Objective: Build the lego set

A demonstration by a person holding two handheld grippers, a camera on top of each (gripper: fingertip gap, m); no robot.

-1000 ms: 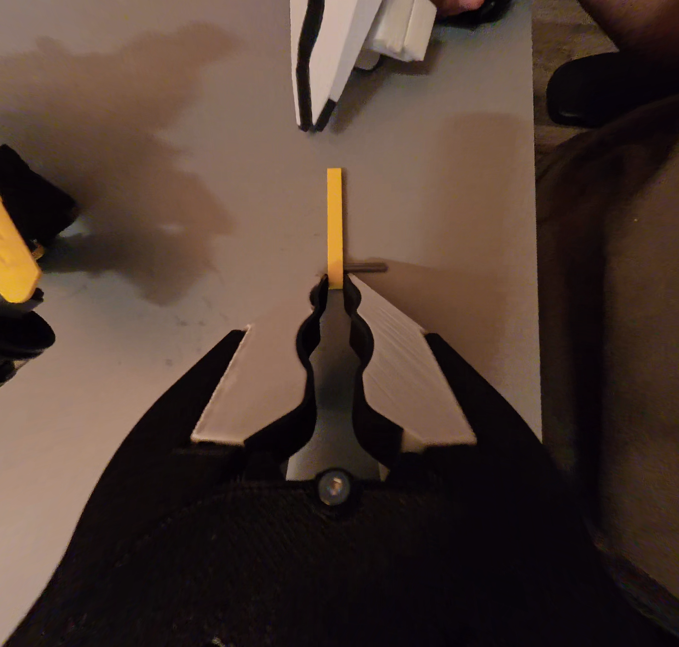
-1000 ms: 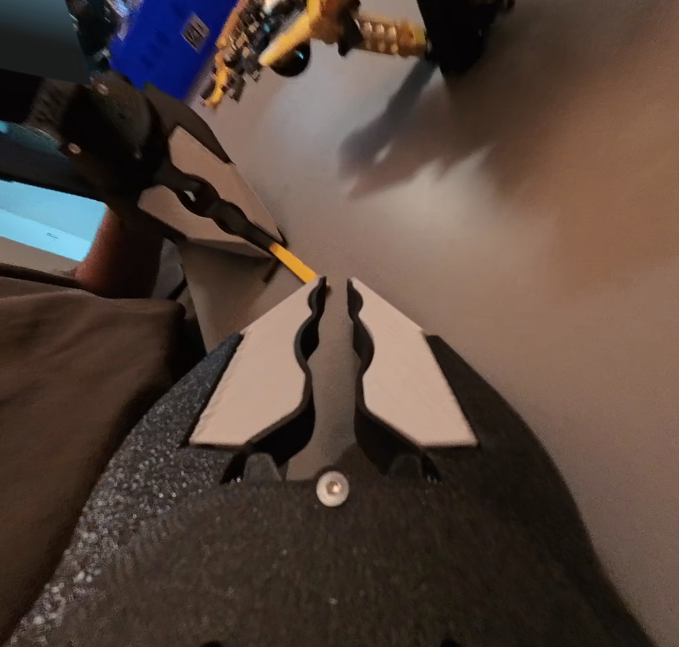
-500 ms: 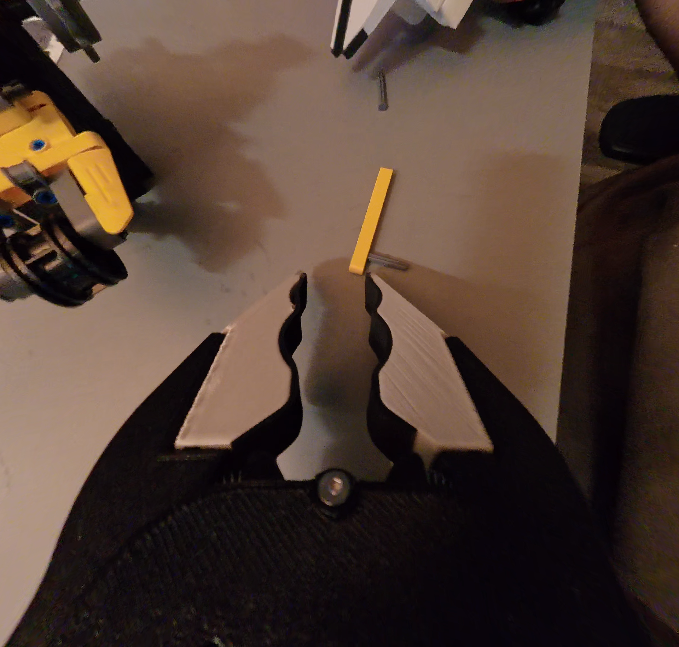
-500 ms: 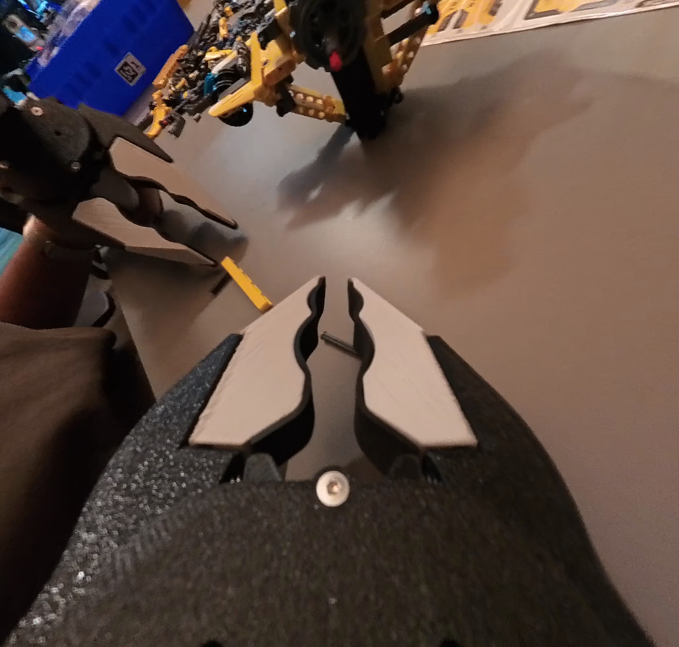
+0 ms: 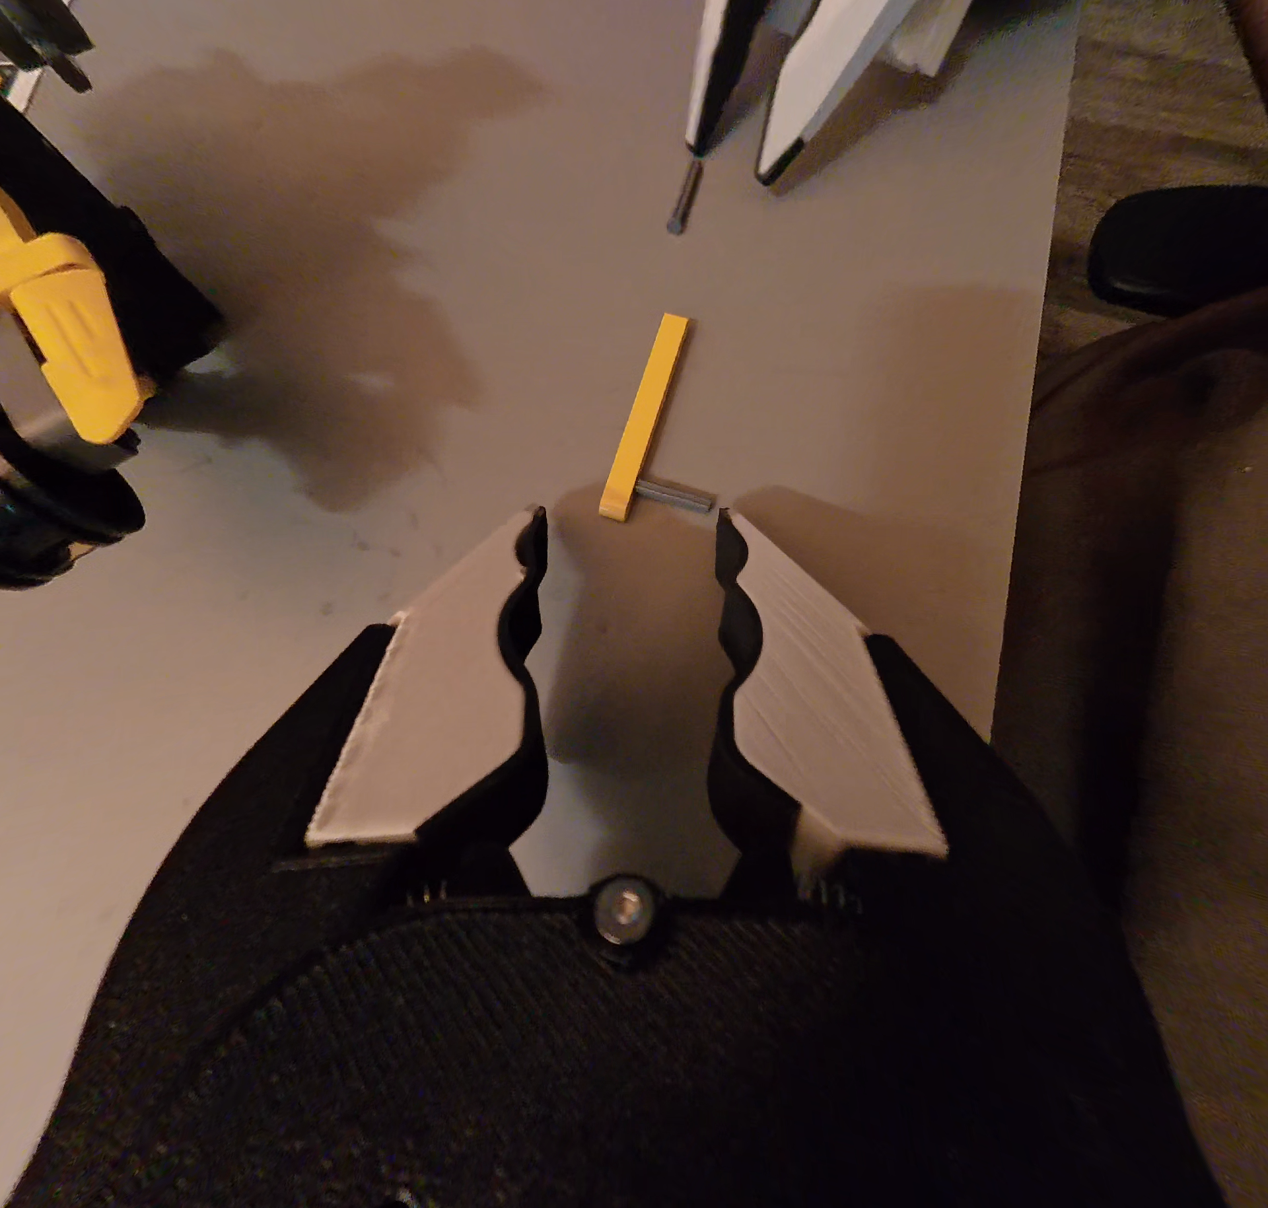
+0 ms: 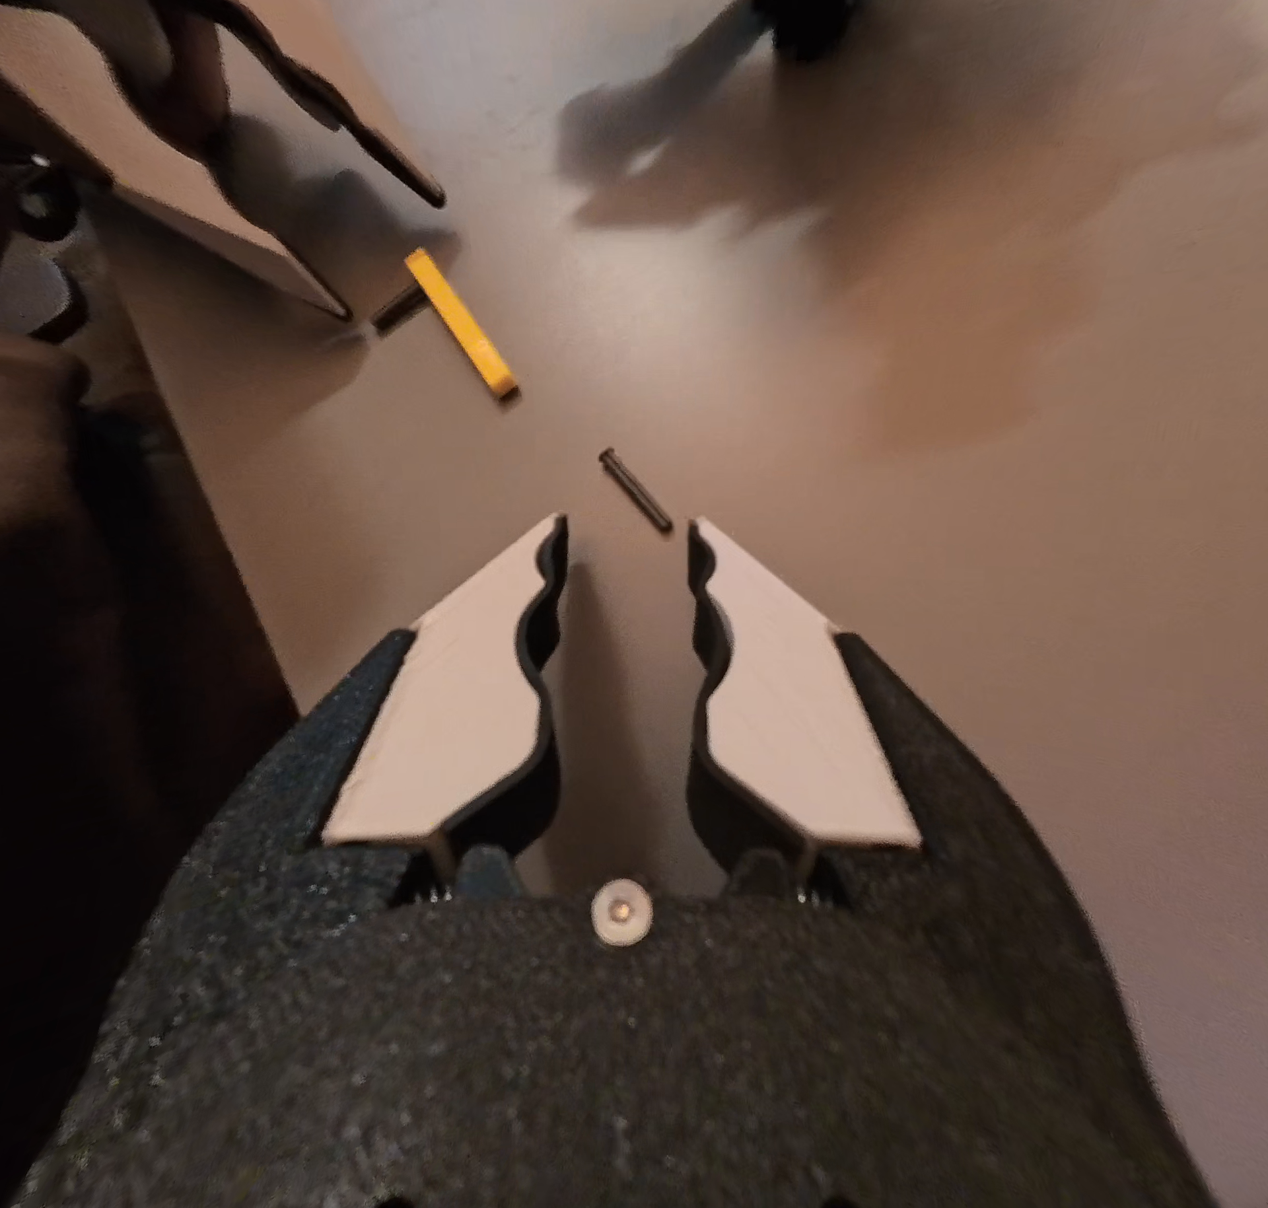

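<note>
Yellow bar (image 5: 645, 415) flat on grey table (image 5: 412, 249), left gripper (image 5: 631, 520) spread just before it, empty, right gripper (image 6: 628, 526) spread beyond it, beside dark pin (image 6: 635, 489).

The grey table (image 5: 480, 269) is smooth and dimly lit — warm light makes soft shadows on it; beside its edge a brownish carpet floor (image 5: 1159, 77) shows.

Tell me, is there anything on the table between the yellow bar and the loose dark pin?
Nothing: in the right wrist view the table is bare between the yellow bar and the loose dark pin.
</note>
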